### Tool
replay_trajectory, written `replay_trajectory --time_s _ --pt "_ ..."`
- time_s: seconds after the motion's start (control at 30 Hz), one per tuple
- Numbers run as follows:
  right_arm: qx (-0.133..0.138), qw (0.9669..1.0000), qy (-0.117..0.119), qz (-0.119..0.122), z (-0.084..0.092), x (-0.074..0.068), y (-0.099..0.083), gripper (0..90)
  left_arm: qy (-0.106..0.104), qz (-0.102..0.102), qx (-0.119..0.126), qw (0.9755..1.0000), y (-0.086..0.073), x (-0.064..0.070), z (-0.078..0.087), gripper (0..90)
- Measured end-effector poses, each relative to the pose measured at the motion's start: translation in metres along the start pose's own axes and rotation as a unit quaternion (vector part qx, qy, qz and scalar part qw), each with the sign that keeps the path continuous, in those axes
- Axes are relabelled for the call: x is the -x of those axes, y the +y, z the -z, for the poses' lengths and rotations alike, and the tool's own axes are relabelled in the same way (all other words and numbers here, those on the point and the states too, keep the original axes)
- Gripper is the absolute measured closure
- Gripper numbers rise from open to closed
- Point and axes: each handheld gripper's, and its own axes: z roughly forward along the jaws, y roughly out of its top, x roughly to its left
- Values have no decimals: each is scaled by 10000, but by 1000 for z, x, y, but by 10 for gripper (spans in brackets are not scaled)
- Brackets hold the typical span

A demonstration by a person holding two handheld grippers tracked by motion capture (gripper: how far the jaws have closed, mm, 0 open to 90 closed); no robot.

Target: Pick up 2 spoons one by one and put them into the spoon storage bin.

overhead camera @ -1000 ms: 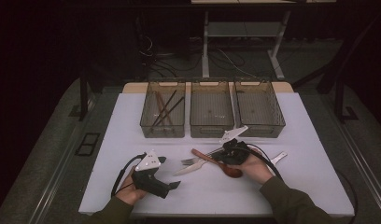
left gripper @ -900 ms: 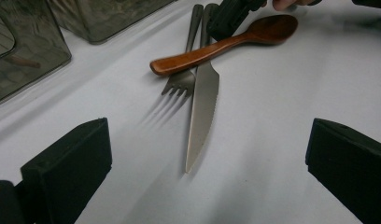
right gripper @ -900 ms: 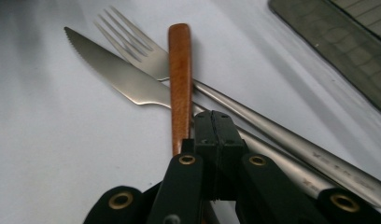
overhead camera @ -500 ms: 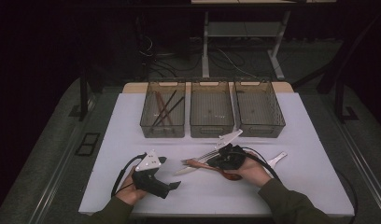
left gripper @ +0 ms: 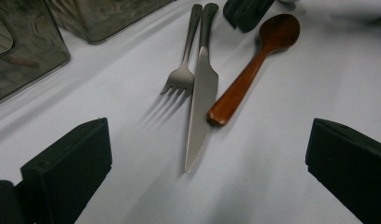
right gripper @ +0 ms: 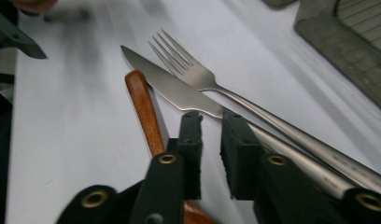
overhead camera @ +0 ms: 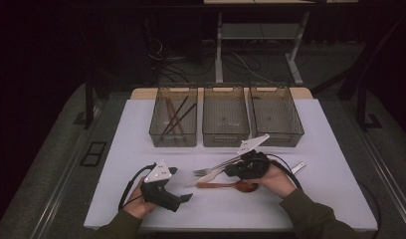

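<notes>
High view. My left gripper (overhead camera: 183,198) rests near the front edge of the white table (overhead camera: 131,149), its black jaws spread wide with nothing between them. My right gripper (overhead camera: 230,170) lies low over the handles of a steel fork (overhead camera: 211,168) and a steel knife (overhead camera: 203,178); a wooden spoon (overhead camera: 230,185) lies just in front of them, bowl toward my right hand. Three smoked, see-through plastic bins stand side by side farther back: the left bin (overhead camera: 174,115) holds thin dark sticks, while the middle bin (overhead camera: 225,115) and the right bin (overhead camera: 275,113) show bare ribbed floors.

Left gripper view. Between my two blocky, matte black jaws, set far apart, the table lies bare. Beyond them the fork (left gripper: 181,79) and knife (left gripper: 200,98) lie side by side, touching, both a brushed grey metal; the knife tapers to a point toward the camera. The spoon (left gripper: 254,60), a glossy reddish-brown wood with a round bowl, lies just beside the knife, and its handle end meets the blade. The fork's four tines show here.

Right gripper view. My jaws stand a narrow gap apart, having just been opening. They sit at the knife (right gripper: 179,93) where blade meets handle; whether the pads touch it I cannot tell. The fork (right gripper: 202,77) lies just beyond, and the spoon handle (right gripper: 144,112) passes beside the near jaw.
</notes>
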Motion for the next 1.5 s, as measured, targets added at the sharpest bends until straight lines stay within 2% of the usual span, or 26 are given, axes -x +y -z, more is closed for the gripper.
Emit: replay_trajectory --time_s 0.27,0.47,0.63,0.8,1.07,1.4,1.5 --pt "183 9996 -22 -233 27 2 -12 548 9 7 2 10000 0 0 0 0" --pt "205 9992 -192 -277 40 1 -29 482 14 12 -11 10000 0 0 0 0" --pt "218 9988 -190 -400 49 -1 -43 457 19 7 -13 10000 0 0 0 0" --pt "83 9990 -154 -408 46 -6 -55 449 15 -2 -25 10000 0 0 0 0" --pt "-34 9993 -94 -357 38 -7 -55 442 6 -9 -29 10000 0 0 0 0" --pt "-136 9992 -210 -308 33 -5 -56 445 -5 -1 -31 10000 0 1 -1 0" --pt "-69 9991 -254 -317 34 -5 -56 446 -5 0 -28 10000 0 1 -1 0"
